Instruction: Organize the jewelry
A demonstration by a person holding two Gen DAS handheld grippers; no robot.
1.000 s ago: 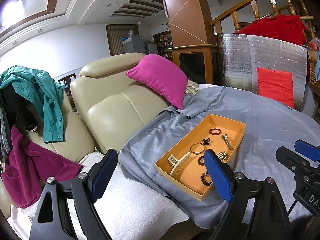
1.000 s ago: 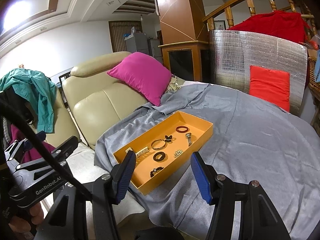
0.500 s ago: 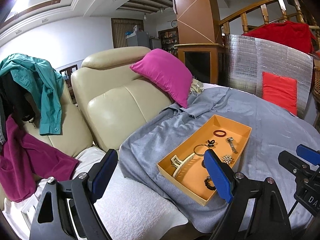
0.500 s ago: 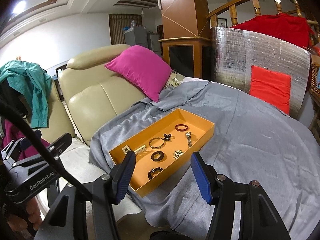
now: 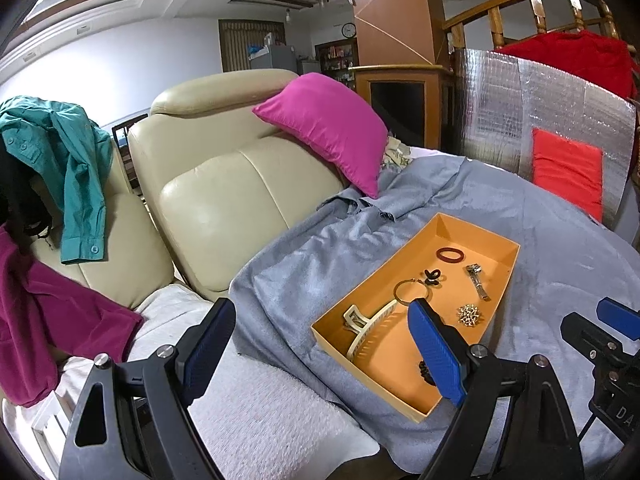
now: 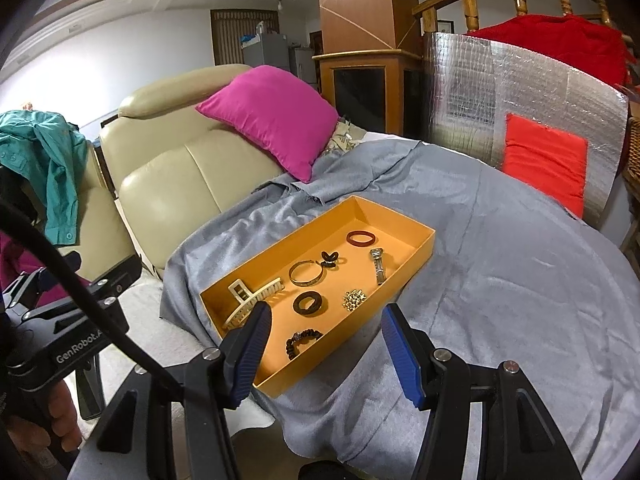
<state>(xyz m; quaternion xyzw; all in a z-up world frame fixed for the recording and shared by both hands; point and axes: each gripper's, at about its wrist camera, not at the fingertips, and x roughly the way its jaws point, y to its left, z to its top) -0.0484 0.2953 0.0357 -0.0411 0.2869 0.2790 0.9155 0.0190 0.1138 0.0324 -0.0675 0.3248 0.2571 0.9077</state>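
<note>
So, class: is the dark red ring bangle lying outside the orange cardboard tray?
No, the dark red ring bangle lies inside the orange cardboard tray, near its far end.

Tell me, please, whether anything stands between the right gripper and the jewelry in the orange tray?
Nothing visible does. The right gripper hangs open just short of the orange tray, and the black scrunchie and beaded bracelet lie uncovered ahead of it.

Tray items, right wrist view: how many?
7 in the orange tray: red ring, watch, black bow, gold bangle, claw clip, black scrunchie, gold brooch, beaded bracelet. Correction: 8.
</note>
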